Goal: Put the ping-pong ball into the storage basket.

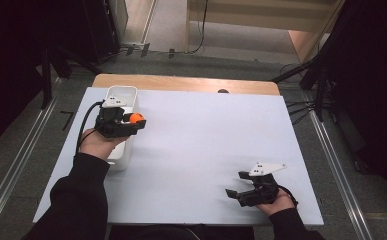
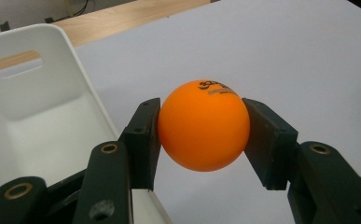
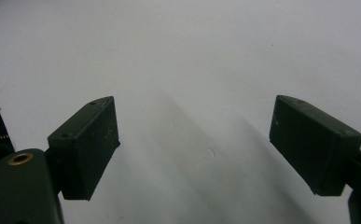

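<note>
A white-topped bench (image 1: pixel 196 150) is carrying a white bin (image 1: pixel 123 95) sitting along its left edge.

White table sheet (image 1: pixel 191 150) (wooden edge (image 1: pixel 181 82) behind).

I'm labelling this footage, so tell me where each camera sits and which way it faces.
High view: above the person's side, looking forward and down on the white table; forearms, both claws.
Left gripper view: rides the left claw, along its jaws shut on the orange ball, beside the white bin.
Right gripper view: rides the right claw, open over bare table.
High and left share ball and bin.
</note>
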Motion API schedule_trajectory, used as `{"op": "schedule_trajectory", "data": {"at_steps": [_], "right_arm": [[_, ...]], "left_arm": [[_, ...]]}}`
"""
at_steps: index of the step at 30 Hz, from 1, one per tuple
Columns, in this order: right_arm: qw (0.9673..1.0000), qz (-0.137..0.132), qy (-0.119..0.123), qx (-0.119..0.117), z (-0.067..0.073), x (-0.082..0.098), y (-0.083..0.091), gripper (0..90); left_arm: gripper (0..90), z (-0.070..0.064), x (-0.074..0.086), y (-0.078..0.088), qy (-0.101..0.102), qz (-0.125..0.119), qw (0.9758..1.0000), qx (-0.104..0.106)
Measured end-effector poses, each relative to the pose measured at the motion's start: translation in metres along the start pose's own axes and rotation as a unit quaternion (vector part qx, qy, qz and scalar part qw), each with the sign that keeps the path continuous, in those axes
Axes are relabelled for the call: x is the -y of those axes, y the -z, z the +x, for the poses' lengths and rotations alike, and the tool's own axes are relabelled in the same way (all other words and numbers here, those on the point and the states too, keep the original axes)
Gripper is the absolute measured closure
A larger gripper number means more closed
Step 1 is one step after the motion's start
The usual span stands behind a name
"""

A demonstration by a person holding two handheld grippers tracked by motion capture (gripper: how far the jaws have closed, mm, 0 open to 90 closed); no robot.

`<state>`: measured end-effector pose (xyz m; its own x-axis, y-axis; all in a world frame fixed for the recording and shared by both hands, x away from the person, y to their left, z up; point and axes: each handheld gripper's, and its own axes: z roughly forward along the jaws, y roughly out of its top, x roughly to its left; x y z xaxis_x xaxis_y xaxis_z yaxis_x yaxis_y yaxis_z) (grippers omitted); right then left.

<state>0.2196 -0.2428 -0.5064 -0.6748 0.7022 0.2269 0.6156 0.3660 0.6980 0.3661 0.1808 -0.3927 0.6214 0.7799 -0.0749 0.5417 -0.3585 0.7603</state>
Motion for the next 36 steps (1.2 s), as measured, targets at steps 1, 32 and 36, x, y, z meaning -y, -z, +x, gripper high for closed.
{"op": "schedule_trajectory", "data": {"at_steps": [1,32,36], "right_arm": [[1.0,0.0,0.0,0.0,0.0,0.0,0.0,14.2],[1.0,0.0,0.002,-0.001,0.0,0.0,0.0,14.2],[1.0,0.001,0.0,0.001,0.0,0.0,0.0,14.2]], "left_arm": [[50.2,0.001,0.0,0.001,0.004,0.0,1.0,-0.001],[50.3,0.036,-0.01,-0.008,0.058,-0.01,0.9958,-0.071],[50.5,0.041,-0.015,-0.009,0.066,-0.017,0.994,-0.086]]}}
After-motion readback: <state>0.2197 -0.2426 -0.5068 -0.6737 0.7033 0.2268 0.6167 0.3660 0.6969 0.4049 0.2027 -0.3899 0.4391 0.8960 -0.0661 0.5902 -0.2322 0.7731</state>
